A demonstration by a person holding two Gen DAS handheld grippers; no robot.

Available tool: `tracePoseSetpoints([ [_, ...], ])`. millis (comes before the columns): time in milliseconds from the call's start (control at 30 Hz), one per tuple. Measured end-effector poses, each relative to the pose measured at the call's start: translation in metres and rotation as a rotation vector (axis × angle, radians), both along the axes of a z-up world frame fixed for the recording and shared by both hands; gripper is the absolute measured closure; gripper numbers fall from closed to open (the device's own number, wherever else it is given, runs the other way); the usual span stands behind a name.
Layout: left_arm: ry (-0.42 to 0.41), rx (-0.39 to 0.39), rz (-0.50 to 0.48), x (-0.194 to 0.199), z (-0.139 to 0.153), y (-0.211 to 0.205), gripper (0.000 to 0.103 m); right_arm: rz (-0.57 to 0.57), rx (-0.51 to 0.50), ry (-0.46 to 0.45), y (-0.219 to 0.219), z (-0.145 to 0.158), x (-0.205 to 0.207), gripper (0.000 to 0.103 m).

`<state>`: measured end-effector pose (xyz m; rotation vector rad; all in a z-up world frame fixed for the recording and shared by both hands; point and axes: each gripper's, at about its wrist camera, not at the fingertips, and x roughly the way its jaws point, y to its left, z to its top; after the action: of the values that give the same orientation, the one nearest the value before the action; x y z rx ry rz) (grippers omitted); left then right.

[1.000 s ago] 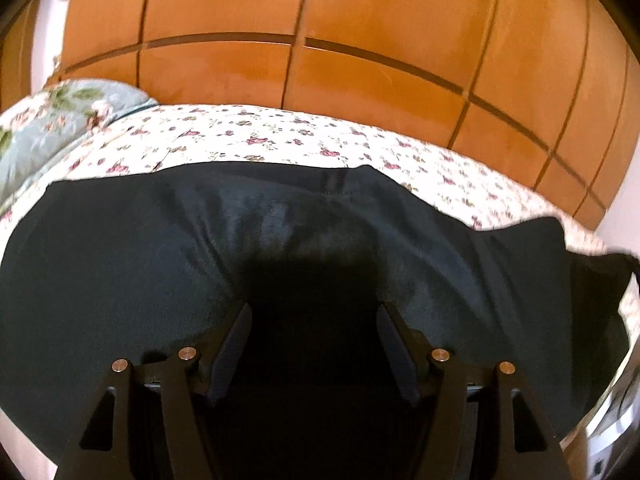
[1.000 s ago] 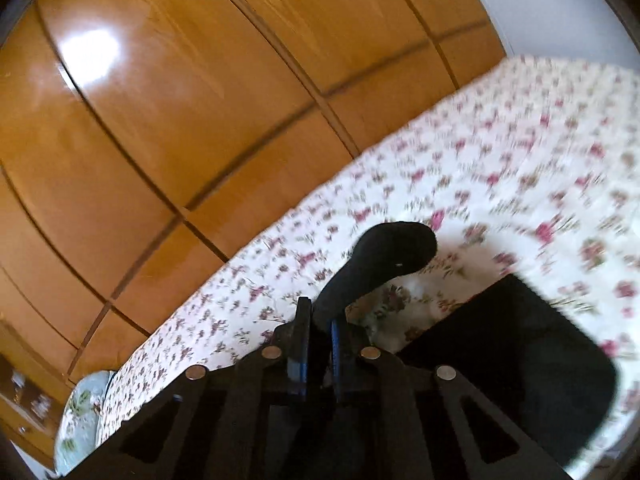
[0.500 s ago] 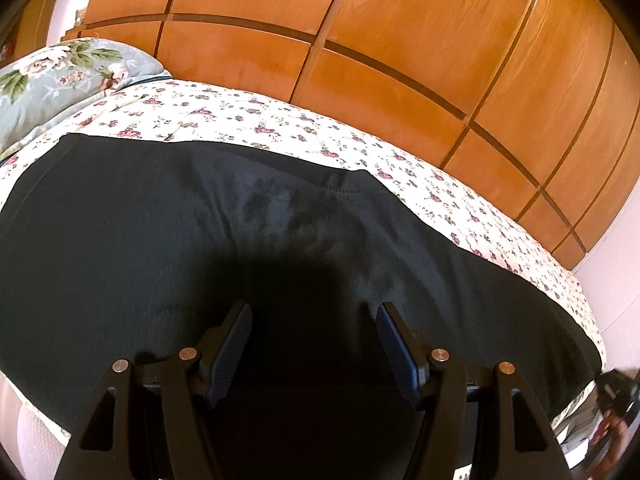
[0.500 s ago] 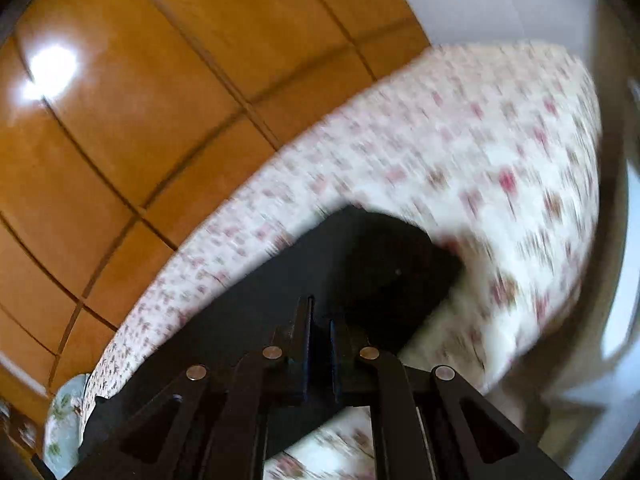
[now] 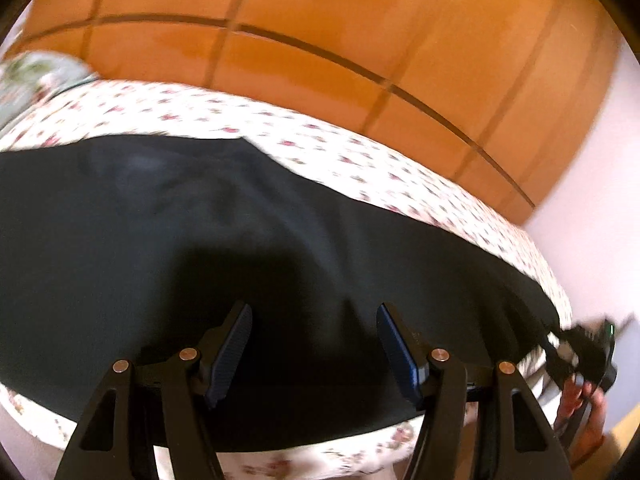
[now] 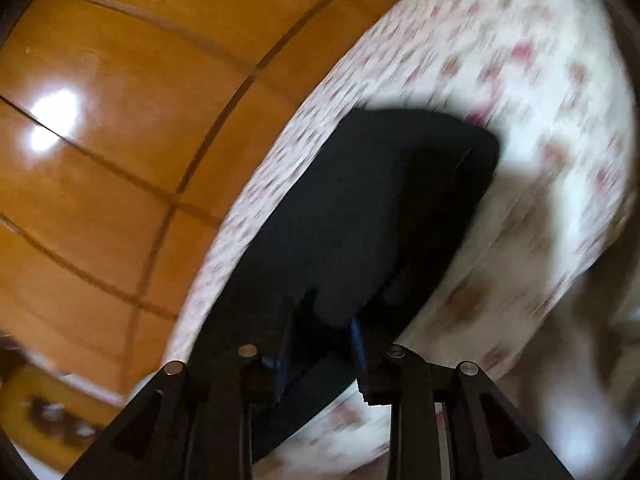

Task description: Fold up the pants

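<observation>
The black pants lie spread flat across the floral bed sheet. My left gripper is open and empty, just above the near part of the pants. In the right wrist view the pants' end lies on the sheet, blurred by motion. My right gripper has its jaws parted, with the dark cloth lying between and ahead of them. My right gripper also shows at the far right of the left wrist view, past the pants' end.
A wooden panelled wardrobe stands behind the bed. A floral pillow lies at the far left. A white wall is at the right. The bed's near edge runs under my left gripper.
My right gripper has lowered the pants' end onto the bed and its jaws have parted. My left gripper stays open over the pants, its view swinging slightly.
</observation>
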<state>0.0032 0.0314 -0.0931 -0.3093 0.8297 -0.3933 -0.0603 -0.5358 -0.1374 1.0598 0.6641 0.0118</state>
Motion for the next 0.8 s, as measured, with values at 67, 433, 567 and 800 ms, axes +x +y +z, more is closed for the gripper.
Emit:
tracePoseSetpoints([
  [67, -0.001, 0.006, -0.059, -0.002, 0.0, -0.016, 0.038, 0.06, 0.038, 0.001, 0.018, -0.004, 0.009, 0.075],
  [433, 0.013, 0.104, -0.219, -0.023, -0.005, -0.06, 0.038, 0.092, -0.151, 0.074, 0.03, 0.017, 0.002, 0.096],
  [567, -0.009, 0.131, -0.224, -0.03, -0.007, -0.06, 0.038, 0.098, -0.138, 0.115, 0.027, -0.003, -0.005, 0.096],
  [800, -0.037, 0.139, -0.212, -0.029, 0.001, -0.06, 0.038, 0.047, -0.143, 0.051, 0.007, 0.011, -0.008, 0.081],
])
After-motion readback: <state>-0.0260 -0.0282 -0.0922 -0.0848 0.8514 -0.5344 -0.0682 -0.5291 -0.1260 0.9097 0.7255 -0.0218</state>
